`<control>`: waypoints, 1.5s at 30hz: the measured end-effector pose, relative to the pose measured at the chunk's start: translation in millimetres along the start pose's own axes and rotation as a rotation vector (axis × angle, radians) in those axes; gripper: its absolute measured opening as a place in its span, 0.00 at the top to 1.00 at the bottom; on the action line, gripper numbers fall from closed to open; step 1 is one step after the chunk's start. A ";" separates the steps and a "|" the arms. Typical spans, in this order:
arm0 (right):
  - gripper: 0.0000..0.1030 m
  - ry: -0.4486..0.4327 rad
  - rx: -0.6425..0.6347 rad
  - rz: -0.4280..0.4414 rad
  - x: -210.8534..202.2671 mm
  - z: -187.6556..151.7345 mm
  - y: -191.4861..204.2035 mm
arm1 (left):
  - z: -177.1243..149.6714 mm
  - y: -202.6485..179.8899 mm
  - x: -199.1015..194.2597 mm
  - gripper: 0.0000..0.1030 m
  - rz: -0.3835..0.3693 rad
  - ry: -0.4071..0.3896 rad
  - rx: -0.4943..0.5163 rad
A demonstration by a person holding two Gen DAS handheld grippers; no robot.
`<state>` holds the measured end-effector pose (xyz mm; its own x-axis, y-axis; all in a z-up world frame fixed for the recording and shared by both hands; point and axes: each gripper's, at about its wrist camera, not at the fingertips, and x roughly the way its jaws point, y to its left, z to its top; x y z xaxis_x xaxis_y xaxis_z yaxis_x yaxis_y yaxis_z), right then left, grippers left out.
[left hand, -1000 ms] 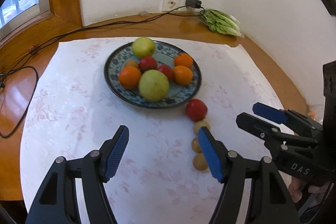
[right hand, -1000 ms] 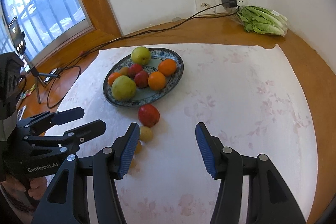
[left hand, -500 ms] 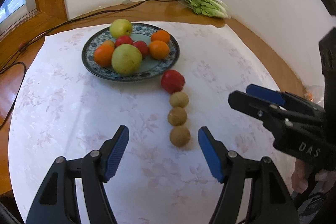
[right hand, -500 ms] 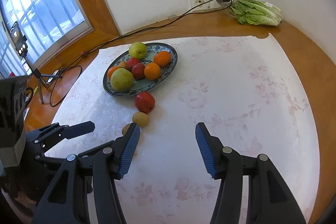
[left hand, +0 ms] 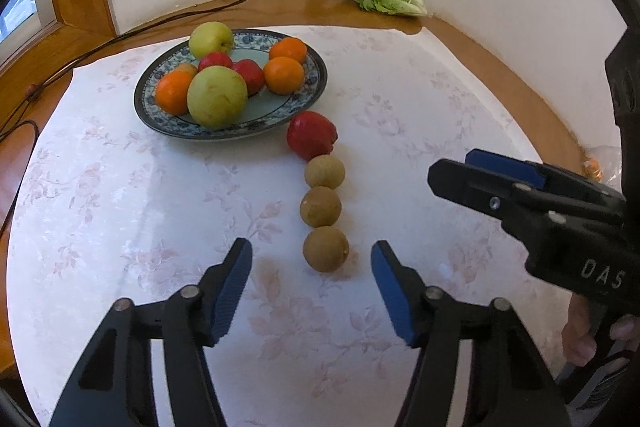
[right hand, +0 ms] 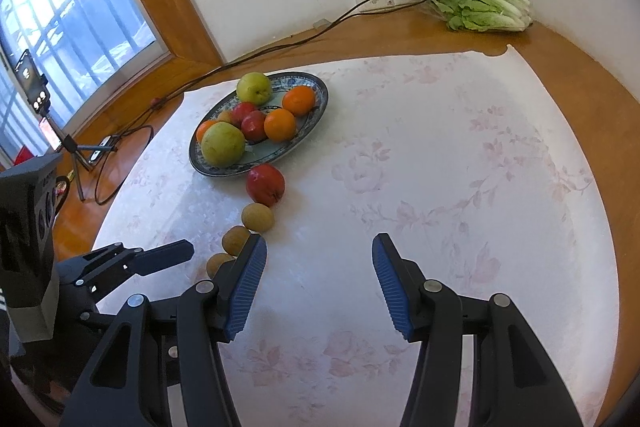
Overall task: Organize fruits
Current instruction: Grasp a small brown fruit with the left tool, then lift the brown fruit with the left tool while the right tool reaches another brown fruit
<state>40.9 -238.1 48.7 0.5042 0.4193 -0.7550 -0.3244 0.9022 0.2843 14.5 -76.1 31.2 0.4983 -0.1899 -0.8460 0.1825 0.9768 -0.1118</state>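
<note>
Closing left gripper [left hand: 311, 259] around nearest brown fruit [left hand: 325, 248], pads not yet touching. Risks nudging round fruit, scattering row toward red apple [left hand: 311, 135]. Right gripper [right hand: 319, 269] spread, empty.

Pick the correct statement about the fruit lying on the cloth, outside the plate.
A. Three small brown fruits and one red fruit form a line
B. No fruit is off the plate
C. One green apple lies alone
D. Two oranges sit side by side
A: the red fruit beside the plate heads a line of three small brown fruits on the cloth.
</note>
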 end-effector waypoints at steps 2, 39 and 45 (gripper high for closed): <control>0.45 0.002 0.001 0.002 1.1 -0.2 -0.6 | -0.8 -0.6 0.8 0.50 -0.003 -0.001 0.005; 0.45 0.087 -0.071 -0.022 39.0 -7.1 55.8 | 6.0 78.1 -24.2 0.75 0.028 -0.079 -0.122; 0.48 0.074 -0.069 -0.037 46.9 -5.6 64.3 | 3.4 90.6 -26.3 0.75 0.033 -0.080 -0.137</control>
<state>39.2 -160.9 28.2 0.4572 0.3749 -0.8065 -0.3620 0.9068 0.2163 20.8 17.1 45.2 0.5687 -0.1591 -0.8070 0.0503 0.9860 -0.1590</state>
